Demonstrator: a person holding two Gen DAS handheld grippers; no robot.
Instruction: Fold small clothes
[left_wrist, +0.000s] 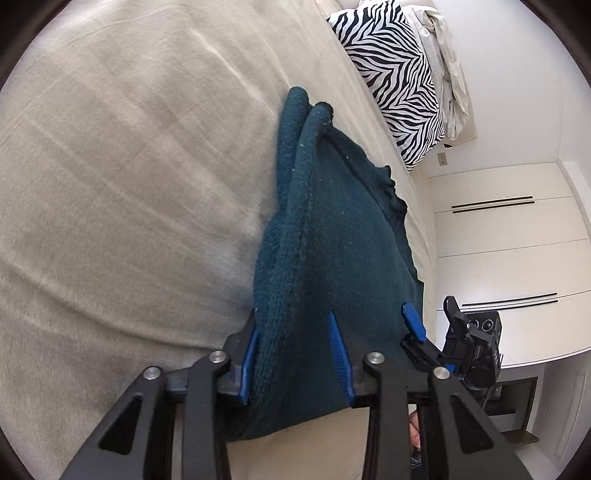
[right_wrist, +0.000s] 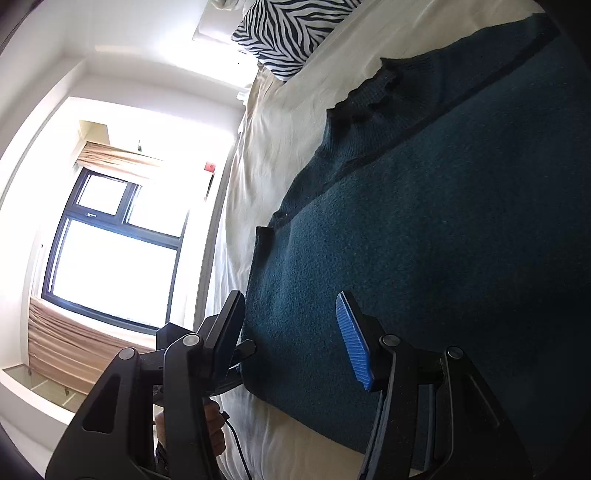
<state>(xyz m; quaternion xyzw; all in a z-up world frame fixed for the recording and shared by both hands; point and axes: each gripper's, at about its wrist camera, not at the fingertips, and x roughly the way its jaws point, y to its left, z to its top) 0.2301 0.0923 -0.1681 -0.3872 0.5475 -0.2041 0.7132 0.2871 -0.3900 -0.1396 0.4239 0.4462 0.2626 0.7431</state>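
Sweater (left_wrist: 332, 229) on the bed (left_wrist: 129, 166), pillow (left_wrist: 391, 74) beyond at its head

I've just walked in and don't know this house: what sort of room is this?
Most likely a bedroom: a dark teal knitted garment lies on a bed sheet, with a zebra-striped pillow at its head and wardrobe doors beside it.

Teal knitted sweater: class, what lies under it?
The teal sweater lies on a beige bedsheet, which shows all around it. The sheet directly beneath is covered, so anything there is unseen.
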